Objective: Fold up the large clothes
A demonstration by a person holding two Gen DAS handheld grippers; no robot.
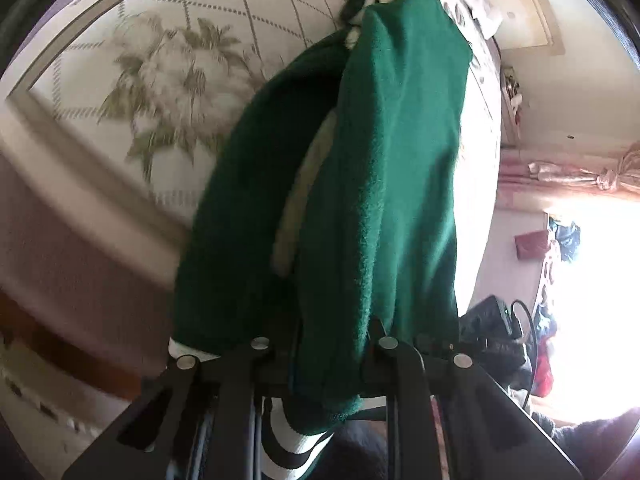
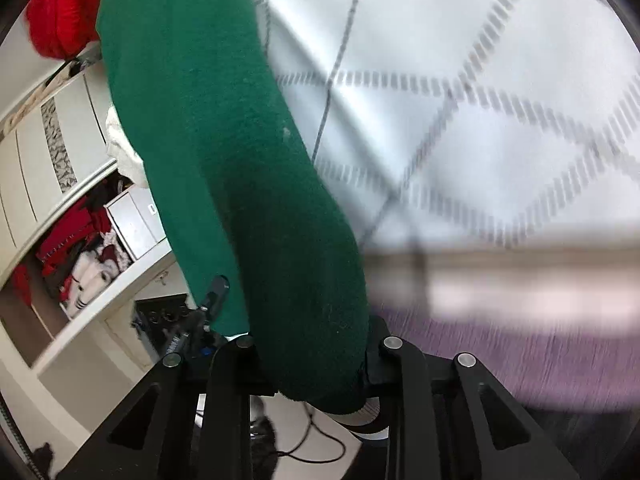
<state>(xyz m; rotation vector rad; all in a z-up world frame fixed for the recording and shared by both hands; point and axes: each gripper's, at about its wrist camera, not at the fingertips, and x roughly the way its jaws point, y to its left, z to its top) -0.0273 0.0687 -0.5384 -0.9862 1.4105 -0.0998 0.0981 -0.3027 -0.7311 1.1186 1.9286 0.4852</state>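
Observation:
A dark green knit sweater hangs stretched away from my left gripper, which is shut on a bunched fold of it; the cloth hides the fingertips. A pale lining shows inside the fold, and a striped white-and-dark cuff droops below the jaws. In the right wrist view the same green sweater runs up and to the left from my right gripper, which is shut on a thick roll of it, pads buried in the knit. The sweater hangs above the white quilted bed.
The bed cover has a dashed diamond pattern and a flower print. A red garment lies at the far end. An open wardrobe holds clothes. A black device with cables stands near a bright window with a pink curtain.

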